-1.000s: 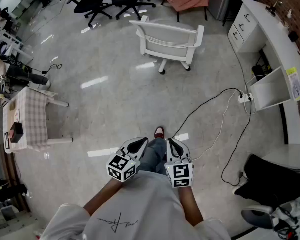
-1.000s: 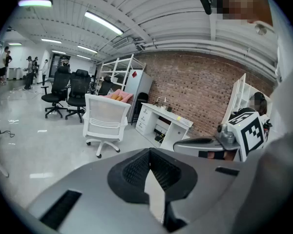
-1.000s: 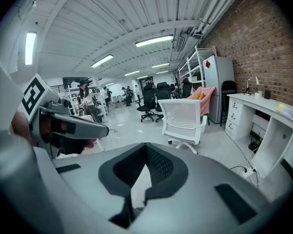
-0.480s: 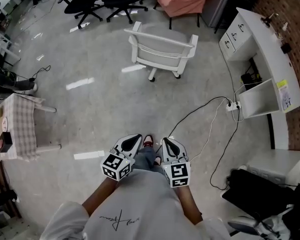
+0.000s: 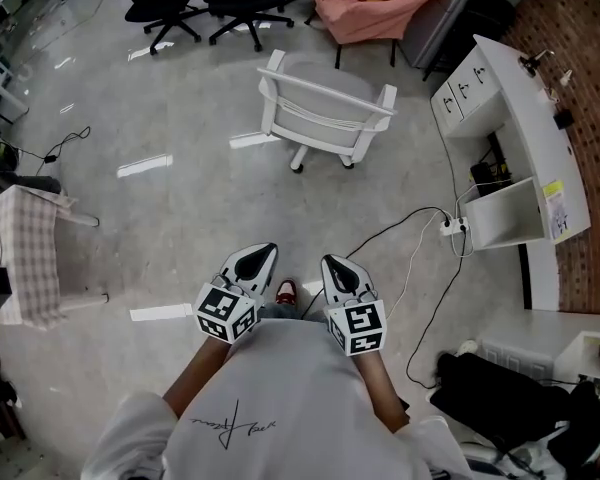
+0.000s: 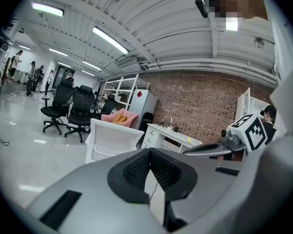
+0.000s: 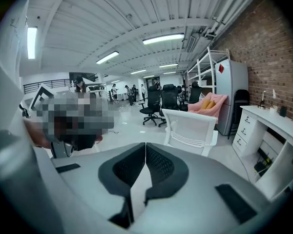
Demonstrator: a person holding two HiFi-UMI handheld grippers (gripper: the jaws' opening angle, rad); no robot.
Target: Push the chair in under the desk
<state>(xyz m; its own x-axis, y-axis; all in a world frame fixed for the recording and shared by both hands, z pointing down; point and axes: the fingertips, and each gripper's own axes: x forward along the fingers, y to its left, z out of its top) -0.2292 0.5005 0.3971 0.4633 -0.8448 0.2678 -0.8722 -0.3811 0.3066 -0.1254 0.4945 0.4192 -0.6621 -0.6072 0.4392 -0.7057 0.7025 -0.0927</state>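
L tongs (image 5: 267, 250): shut, pads together, nothing btwn; held low in front of the person.
R tongs (image 5: 328, 261): shut too, empty; just beside L, both aimed twd 12 o'clock.
Chair (image 5: 325, 108): white, on open floor (image 5: 180, 218) at 12 o'clock from tongs, well apart; backrest twd the person.
Desk (image 5: 507, 86): white, at 2 o'clock along brick wall (image 5: 580, 28); chair stands out at its 9 o'clock, not under it.
Power strip (image 5: 452, 227): on floor near desk.

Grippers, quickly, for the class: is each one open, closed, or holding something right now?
Left gripper: closed, holding nothing.
Right gripper: closed, holding nothing.
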